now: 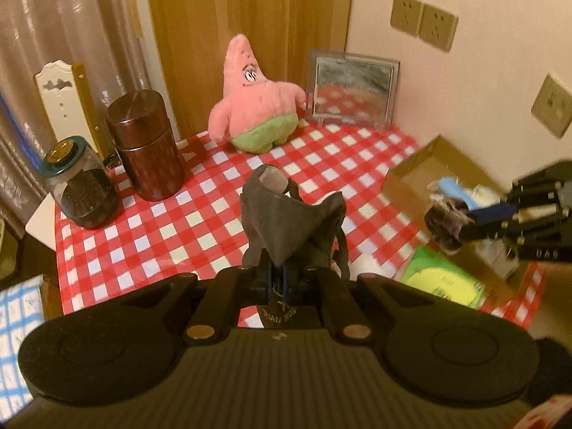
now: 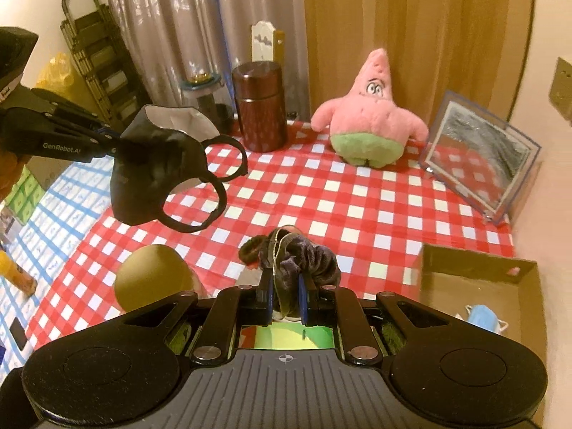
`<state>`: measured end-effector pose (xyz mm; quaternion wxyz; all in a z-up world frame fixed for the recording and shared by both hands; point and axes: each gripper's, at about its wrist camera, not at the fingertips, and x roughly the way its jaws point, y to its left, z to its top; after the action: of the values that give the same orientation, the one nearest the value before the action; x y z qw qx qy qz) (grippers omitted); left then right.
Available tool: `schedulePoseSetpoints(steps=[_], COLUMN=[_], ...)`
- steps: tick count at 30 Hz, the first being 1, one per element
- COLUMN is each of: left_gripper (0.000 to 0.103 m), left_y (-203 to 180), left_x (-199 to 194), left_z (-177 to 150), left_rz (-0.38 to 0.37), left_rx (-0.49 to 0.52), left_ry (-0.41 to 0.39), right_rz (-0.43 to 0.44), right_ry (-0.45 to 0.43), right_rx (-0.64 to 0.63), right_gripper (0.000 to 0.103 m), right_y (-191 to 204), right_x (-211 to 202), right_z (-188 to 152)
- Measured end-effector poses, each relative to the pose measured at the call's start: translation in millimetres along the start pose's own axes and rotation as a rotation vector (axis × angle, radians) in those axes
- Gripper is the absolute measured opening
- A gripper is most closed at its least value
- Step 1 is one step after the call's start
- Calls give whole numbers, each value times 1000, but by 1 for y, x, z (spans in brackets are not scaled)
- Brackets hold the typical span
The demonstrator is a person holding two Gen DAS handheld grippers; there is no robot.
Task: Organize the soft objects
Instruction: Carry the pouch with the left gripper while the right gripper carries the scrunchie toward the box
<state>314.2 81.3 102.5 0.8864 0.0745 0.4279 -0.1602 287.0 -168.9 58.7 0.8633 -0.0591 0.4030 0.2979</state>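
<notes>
Presently, left gripper (image 1: 282, 268) clamps a crumpled black face mask (image 2: 157, 168), ear loops dangling; right gripper (image 2: 286, 286) pinches a dark velvety scrunchie (image 2: 304, 255).

Through both wrist cameras I saw a warm, yellowish indoor light, fairly dim, tinting the wall (image 1: 447, 114) peach and the curtain (image 1: 250, 7) orange. Fisheye bending was strong: the checked surface (image 2: 357, 196) bowed at the sides and the picture corners fell to black. In the left view the right hand-held gripper (image 1: 461, 221) smeared with motion blur at the frame edge, as did the cardboard box (image 1: 422, 168) behind it. The pink plush (image 2: 371, 121) stayed reasonably sharp in both views. A soft sheen lay on the brown canister (image 1: 143, 143), and the mirror frame (image 2: 479, 164) showed dull grey reflections. Shadows were faint and diffuse, and fine grain ran through the darker areas
</notes>
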Motion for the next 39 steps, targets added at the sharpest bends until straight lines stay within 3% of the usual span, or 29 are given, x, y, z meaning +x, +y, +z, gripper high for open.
schedulePoseSetpoints(steps=[9, 18, 39], left_gripper=[4, 4, 4], left_y=[-35, -81, -179], left_x=[-25, -46, -45], left_z=[-16, -31, -38], left_rz=[-7, -22, -113], left_rx=[-144, -192, -191], left_ry=[-56, -100, -110], right_rz=[-33, -72, -183], right_ry=[-55, -106, -187], right_rx=[70, 125, 220], right_gripper=[14, 14, 14], right_y=[-6, -14, -42], right_x=[-40, -75, -153], right_z=[-22, -50, -109])
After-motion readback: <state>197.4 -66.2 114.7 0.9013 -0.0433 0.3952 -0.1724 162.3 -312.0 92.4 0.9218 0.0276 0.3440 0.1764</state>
